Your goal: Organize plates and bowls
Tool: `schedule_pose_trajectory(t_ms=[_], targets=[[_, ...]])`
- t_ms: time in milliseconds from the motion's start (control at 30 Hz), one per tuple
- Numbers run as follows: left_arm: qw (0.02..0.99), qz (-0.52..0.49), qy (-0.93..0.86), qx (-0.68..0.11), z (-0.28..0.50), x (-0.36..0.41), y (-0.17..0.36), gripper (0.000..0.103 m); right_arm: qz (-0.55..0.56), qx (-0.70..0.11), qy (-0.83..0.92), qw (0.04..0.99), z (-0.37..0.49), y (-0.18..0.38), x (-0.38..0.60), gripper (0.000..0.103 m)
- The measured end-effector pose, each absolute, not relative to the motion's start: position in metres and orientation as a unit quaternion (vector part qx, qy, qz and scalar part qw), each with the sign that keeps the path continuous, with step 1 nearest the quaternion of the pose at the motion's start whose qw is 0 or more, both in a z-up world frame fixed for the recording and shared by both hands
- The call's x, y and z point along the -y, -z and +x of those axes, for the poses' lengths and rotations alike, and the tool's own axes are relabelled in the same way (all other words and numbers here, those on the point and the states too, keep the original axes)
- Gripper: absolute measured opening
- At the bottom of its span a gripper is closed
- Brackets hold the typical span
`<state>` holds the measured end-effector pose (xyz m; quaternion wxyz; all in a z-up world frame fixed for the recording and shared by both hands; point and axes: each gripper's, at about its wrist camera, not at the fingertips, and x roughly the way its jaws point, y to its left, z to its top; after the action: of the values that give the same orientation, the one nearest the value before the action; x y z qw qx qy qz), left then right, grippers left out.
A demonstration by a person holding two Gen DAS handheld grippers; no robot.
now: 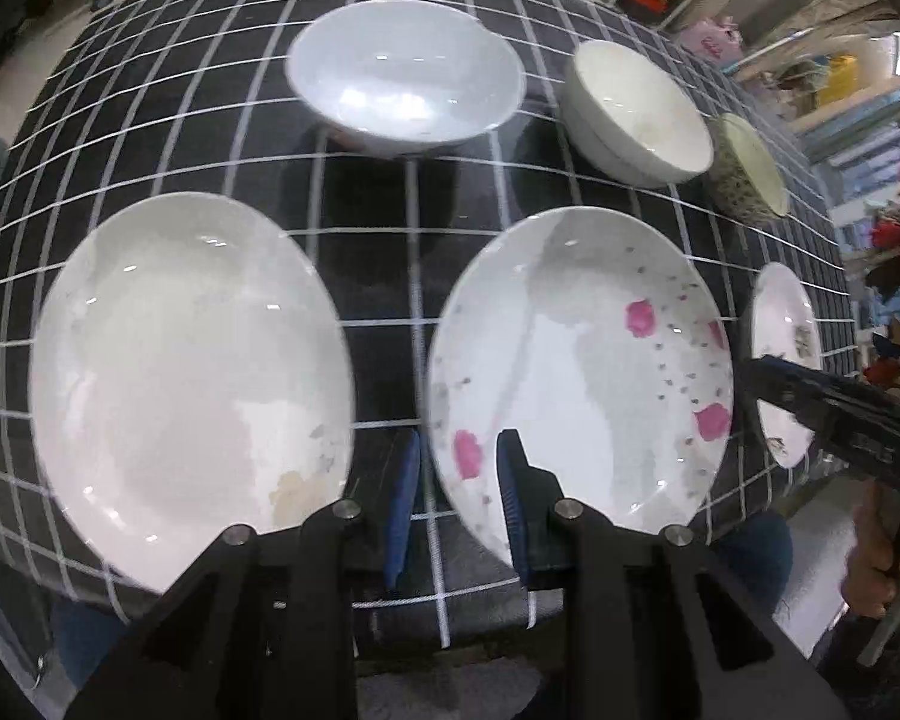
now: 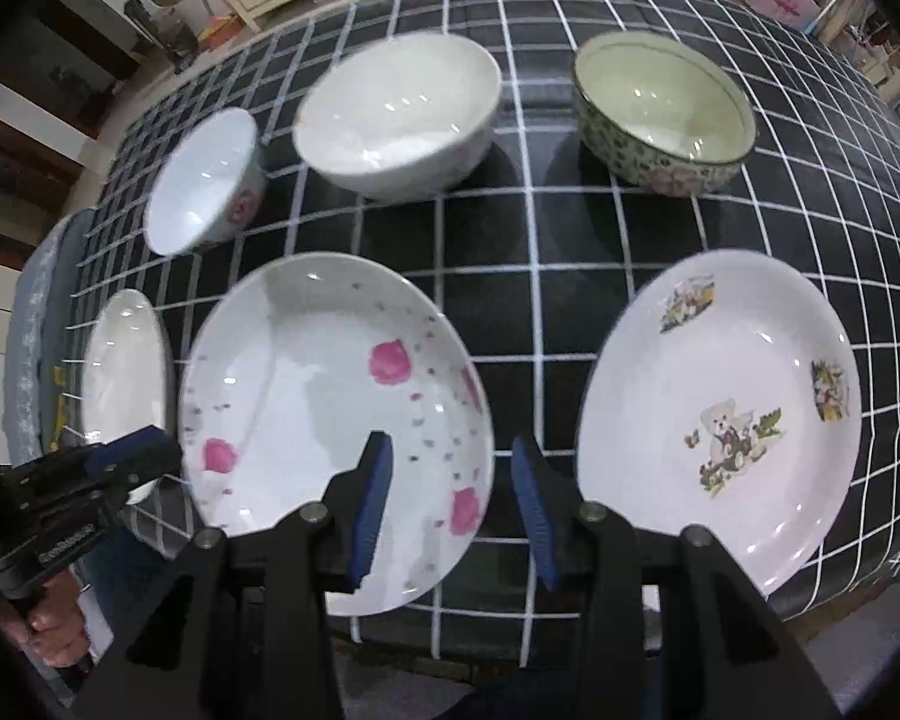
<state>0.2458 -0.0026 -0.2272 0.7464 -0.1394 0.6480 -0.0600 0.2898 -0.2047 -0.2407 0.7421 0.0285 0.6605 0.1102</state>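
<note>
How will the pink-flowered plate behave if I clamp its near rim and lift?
The pink-flowered plate looks like glazed ceramic with bright reflections, so it is probably rigid but slippery between the pads. Held only at one rim, it will likely droop away from the right tool. It appears breakable, and the table offers little cushioning.

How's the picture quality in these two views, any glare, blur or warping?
Left wrist view: fisheye bends the tablecloth grid, glare spots sit on the plain plate, and the whole frame looks slightly soft. Right wrist view: the same bending, bright glints in the white bowl, dark shadows beside the bowls, black corners.
</note>
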Motion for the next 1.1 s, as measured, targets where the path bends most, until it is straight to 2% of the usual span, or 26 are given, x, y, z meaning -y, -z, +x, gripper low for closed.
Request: schedule_pose_trajectory(t_ms=[267,367,533,667,1100], targets=[[0.739,-0.096,0.043,-0.665,0.25,0.011,0.245,0.024,0.039,-0.68,-0.097,0.726,0.284,0.267,0.212,0.046],[0.737,-0.097,0.043,-0.667,0.25,0.011,0.252,0.017,0.045,-0.683,-0.091,0.723,0.281,0.272,0.217,0.044],[0.734,-0.111,0.048,-0.668,0.251,0.009,0.258,0.011,0.052,-0.675,-0.098,0.73,0.276,0.271,0.22,0.027],[0.735,-0.109,0.044,-0.668,0.251,0.011,0.259,0.011,0.055,-0.672,-0.1,0.731,0.272,0.27,0.219,0.019],[0.742,-0.09,0.046,-0.663,0.247,0.004,0.246,0.011,0.049,-0.671,-0.082,0.735,0.256,0.258,0.21,0.019]])
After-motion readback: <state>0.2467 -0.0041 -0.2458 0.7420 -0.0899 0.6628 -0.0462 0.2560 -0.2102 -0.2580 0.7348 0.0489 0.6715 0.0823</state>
